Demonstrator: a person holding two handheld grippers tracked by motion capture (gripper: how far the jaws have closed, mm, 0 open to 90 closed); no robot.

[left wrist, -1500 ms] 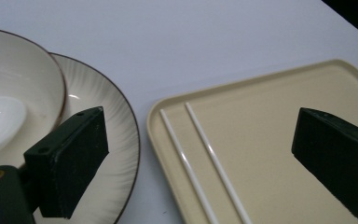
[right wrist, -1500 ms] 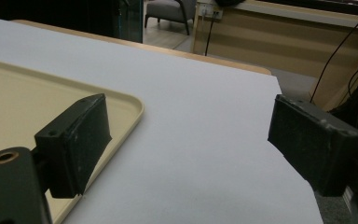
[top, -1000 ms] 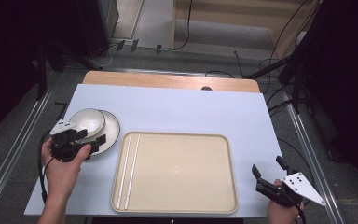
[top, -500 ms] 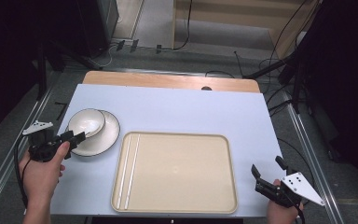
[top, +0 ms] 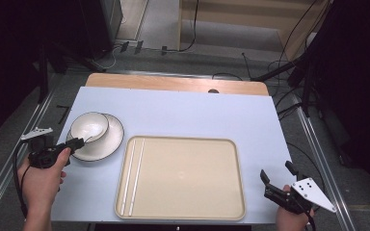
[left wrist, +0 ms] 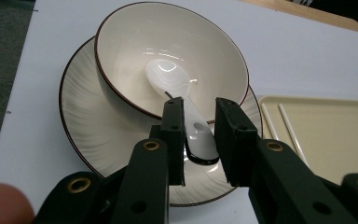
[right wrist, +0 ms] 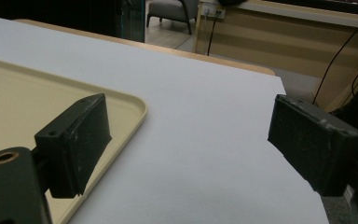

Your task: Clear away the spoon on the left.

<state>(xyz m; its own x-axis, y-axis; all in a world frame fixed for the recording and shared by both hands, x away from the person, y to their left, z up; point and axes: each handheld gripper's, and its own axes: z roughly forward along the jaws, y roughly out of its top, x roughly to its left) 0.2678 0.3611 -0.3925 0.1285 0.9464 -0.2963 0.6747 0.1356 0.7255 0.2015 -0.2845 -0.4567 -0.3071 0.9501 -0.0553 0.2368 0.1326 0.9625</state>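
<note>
So the left gripper was down at the spoon, with its jaws on either side of the white handle. They'd just been closing in on it and stood narrow. The left jaw looked to be right against the handle, while a thin gap still showed on the right side, so I wouldn't call it a grip yet. The spoon lay in the bowl, with its scoop end at the bottom and its handle leaning out over the dark rim toward the gripper. The bowl sat on the plate, off to its far-left side rather than centred (you could see a lot more bare plate on the near side).

From the high view, bowl and plate were at the left edge of the table, just left of the tray. The left hand came in from the bottom left, with the gripper pointing at the near edge of the plate. Two chopsticks lay side by side along the tray's left edge, running front to back.

The right gripper was well away from all that, at the near right corner of the table, just off the tray's corner. Its jaws stood wide apart with nothing between them; its own view looked across bare white tabletop, with the tray corner on its left.
</note>
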